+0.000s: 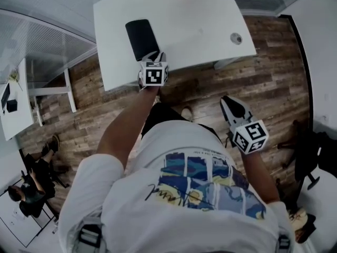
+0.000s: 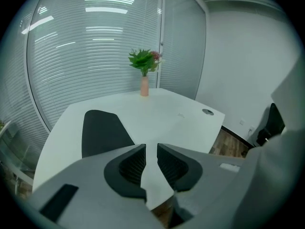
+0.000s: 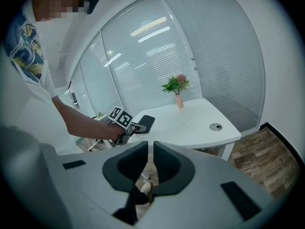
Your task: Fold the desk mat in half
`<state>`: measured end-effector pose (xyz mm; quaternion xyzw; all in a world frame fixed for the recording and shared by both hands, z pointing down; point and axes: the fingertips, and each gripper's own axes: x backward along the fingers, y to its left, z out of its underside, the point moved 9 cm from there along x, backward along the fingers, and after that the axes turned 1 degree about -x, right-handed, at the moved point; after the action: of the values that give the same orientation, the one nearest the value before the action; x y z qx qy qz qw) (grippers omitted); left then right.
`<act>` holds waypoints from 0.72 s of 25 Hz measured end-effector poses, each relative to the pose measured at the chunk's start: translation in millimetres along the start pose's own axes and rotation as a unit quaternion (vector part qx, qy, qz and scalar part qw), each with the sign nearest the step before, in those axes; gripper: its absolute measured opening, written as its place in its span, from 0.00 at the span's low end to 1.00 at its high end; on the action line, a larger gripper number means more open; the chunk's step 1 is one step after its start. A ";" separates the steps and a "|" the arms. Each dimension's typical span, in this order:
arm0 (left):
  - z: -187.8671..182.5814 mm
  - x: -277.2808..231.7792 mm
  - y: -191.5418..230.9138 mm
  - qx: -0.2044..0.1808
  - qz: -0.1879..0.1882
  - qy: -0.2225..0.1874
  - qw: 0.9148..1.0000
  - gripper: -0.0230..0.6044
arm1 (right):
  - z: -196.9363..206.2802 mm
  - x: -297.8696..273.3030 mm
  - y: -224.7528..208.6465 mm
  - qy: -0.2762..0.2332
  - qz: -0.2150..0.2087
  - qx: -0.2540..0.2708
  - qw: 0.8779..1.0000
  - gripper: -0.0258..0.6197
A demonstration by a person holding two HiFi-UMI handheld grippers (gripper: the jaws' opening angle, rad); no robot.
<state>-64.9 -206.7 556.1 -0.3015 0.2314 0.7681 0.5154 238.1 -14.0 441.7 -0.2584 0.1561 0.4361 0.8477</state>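
Note:
The black desk mat (image 1: 141, 38) lies flat as a narrow dark rectangle on the near left part of the white desk (image 1: 200, 30). My left gripper (image 1: 154, 54) hangs just above the mat's near end at the desk's front edge. In the left gripper view the mat (image 2: 102, 132) is ahead and to the left of the left gripper (image 2: 151, 149), whose jaws stand apart with nothing between them. My right gripper (image 1: 226, 100) is off the desk, over the wooden floor, jaws drawn nearly together and empty. The right gripper view shows the right gripper (image 3: 150, 149), and beyond it the left gripper (image 3: 133, 126) beside the mat (image 3: 144, 122).
A pink vase with a plant (image 2: 144, 86) stands at the desk's far edge. A round cable grommet (image 1: 236, 37) sits near the desk's right corner. A dark chair (image 1: 316, 157) stands at the right, another white desk (image 1: 16, 104) at the left. A person (image 1: 26, 194) sits at the lower left.

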 end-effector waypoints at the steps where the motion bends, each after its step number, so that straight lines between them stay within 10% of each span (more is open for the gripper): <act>1: 0.1 6.3 -3.0 0.002 0.004 -0.006 1.000 0.16 | -0.2 1.2 0.1 -0.002 -0.003 0.004 1.000 0.09; 18: 27.3 155.9 -57.5 0.037 0.115 -0.093 0.988 0.08 | 11.9 9.3 27.6 -0.001 -0.079 0.056 0.995 0.05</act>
<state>-62.2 -66.0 463.6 -0.1809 0.2441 0.8377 0.4538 221.3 12.4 438.5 -0.2220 0.1584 0.3583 0.8929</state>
